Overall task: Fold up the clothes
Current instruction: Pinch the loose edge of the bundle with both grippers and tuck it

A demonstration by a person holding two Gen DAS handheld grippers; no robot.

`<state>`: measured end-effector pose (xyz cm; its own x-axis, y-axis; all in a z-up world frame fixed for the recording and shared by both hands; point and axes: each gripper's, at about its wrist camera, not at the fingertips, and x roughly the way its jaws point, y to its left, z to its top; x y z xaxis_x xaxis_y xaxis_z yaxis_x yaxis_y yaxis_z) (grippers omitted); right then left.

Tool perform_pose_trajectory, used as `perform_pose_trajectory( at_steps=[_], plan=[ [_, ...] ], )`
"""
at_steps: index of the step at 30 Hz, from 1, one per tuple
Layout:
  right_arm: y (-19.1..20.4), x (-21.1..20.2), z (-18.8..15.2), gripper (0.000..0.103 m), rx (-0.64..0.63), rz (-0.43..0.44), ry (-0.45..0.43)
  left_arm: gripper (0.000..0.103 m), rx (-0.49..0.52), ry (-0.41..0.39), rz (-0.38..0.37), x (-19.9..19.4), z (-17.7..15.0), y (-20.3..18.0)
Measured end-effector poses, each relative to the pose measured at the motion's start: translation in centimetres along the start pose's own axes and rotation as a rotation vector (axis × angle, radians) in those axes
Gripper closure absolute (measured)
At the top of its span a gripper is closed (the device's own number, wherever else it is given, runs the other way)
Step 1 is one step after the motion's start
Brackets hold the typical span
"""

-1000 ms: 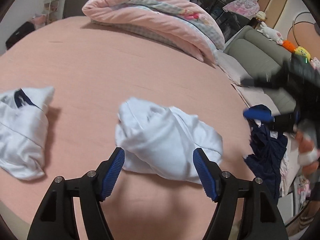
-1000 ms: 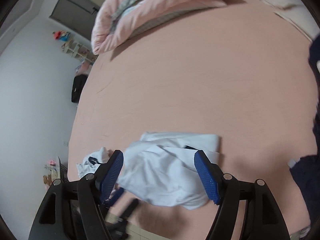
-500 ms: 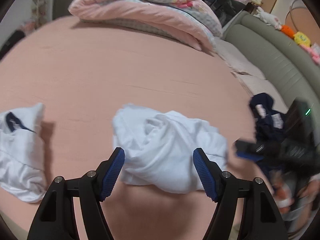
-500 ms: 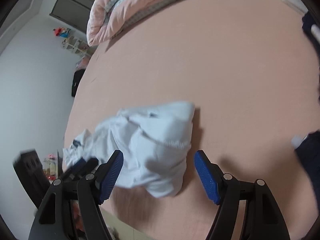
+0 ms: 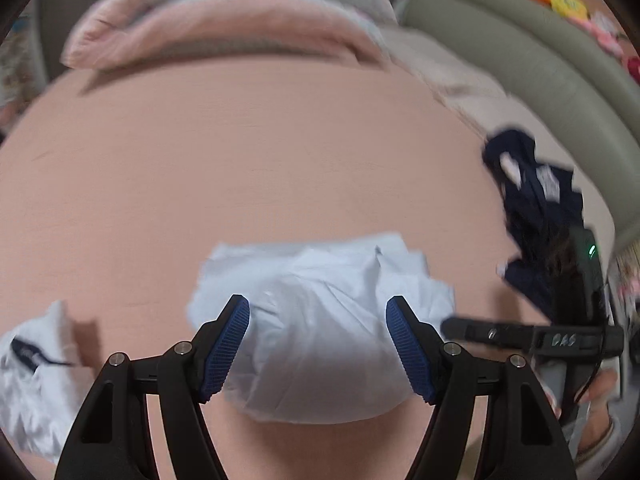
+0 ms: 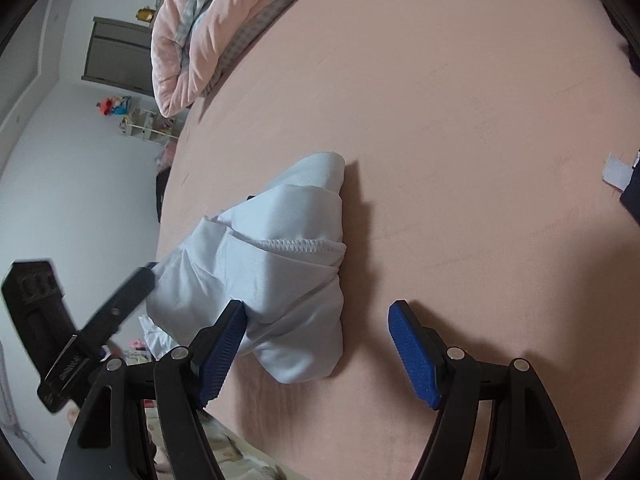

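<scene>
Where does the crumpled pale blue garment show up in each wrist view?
Left wrist: pale blue garment lies low in the centre, framed by the open left gripper.
Right wrist: it lies left of centre, beside the open right gripper.
Shared landmark: rolled pink quilt.

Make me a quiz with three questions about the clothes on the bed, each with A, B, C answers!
1. Where does the dark navy garment lie?
A. at the right edge of the bed
B. on top of the pink quilt
C. under the crumpled white garment

2. What colour is the bed sheet?
A. green
B. pink
C. navy

3. How do the jaws of the right gripper stand?
A. clamped on the quilt
B. shut and empty
C. open, holding nothing

Answers:
1 A: in the left wrist view it lies by the right edge, near the grey couch.
2 B: the sheet is plain pink.
3 C: the blue pads stand apart above the crumpled white garment.
</scene>
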<state>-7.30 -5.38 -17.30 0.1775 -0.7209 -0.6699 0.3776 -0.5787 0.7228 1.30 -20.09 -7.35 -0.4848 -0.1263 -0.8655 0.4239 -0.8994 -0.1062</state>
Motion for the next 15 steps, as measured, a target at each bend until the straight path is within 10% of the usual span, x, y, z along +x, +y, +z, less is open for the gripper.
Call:
perform_pose_trajectory(
  at_steps=[10,15],
  plan=[
    [4.3,-1.5,0.0,0.03,-0.27,-0.245,-0.107,0.034,0.08,0.065,-0.008,2.9,0.1,0.3],
    [8.4,-1.6,-0.7,0.03,-0.509,-0.324,-0.153,0.058,0.101,0.07,0.006,3.6,-0.5,0.0]
  ],
)
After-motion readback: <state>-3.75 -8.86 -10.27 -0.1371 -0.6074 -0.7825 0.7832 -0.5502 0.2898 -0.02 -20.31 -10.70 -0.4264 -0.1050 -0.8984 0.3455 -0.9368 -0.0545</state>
